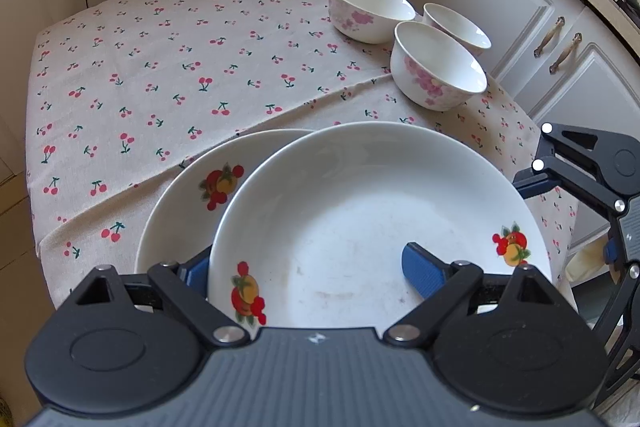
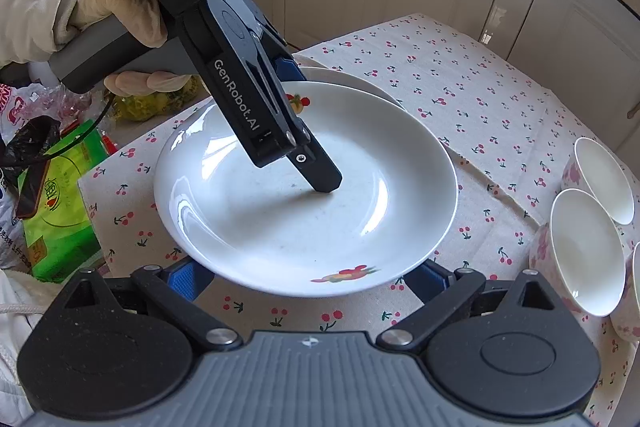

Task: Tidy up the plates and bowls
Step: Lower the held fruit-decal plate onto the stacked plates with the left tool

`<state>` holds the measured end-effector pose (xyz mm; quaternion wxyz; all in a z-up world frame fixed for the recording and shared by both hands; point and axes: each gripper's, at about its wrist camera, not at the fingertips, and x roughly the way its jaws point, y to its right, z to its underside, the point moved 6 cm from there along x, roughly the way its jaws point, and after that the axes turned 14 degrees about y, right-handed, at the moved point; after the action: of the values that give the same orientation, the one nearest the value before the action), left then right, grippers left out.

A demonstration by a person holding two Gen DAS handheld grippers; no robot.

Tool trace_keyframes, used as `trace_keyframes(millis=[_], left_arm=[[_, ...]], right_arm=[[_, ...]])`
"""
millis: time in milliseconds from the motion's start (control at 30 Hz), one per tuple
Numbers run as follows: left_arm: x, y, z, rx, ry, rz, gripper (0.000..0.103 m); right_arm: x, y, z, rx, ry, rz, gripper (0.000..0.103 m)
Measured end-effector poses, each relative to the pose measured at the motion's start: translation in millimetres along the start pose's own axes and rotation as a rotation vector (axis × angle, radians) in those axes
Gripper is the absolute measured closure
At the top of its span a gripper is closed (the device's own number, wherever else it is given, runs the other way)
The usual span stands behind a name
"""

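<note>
Left gripper (image 1: 310, 271): its jaws stand wide apart and astride the rim of the top plate (image 1: 360, 195). One finger is down inside the dish and the other outside the rim on the far side. The pads do not look pressed on the rim, so I judge it is not yet gripped.
Right gripper (image 2: 308, 279): it also gapes wide at the plate's opposite edge. Its pads are partly hidden under the rim and it holds nothing.
Top plate: it lies overlapping the lower plate (image 1: 188, 195), off-centre, near the front edge of the cherry tablecloth (image 1: 160, 67).
Bowls: three bowls (image 1: 438, 67) sit in a close cluster well apart from the plates, unstacked.
Step in hand: probably seating one plate squarely on the other; the bowls wait their turn.
Next move calls for: closing on the thin rim, or nudging it, so the top plate slides centred over the lower one.
Risk: glazed china is slippery, and a shallow pinch could let it skid.
</note>
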<state>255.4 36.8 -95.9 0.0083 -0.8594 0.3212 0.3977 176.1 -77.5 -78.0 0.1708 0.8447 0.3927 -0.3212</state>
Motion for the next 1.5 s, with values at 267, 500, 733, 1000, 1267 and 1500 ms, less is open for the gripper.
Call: trace_keyframes(millis=[267,500,733,1000,1267,1500], left_arm=[[1,-1,-1,0.017,-0.043,0.009,0.01],[0,-4,1,0.015,-0.049,0.008,0.01],[-8,-14,-1,-0.013,-0.03,-0.002,0.01],[-12,-16,-2,-0.015,-0.024,-0.009,0.01],[-22,-19,-3,-0.025,-0.017,-0.015,0.01],[-32,-24,-3,-0.07,-0.007,-0.017,0.01]], right_arm=[[0,0,0,0.011,-0.001,-0.004,0.001],[0,1,-1,0.011,-0.001,-0.004,0.001],[1,1,-3,0.016,0.005,-0.004,0.001],[4,0,-4,0.022,0.0,-0.008,0.001],[5,-2,-6,0.004,0.009,-0.013,0.001],[8,-1,-6,-0.004,0.009,-0.01,0.001]])
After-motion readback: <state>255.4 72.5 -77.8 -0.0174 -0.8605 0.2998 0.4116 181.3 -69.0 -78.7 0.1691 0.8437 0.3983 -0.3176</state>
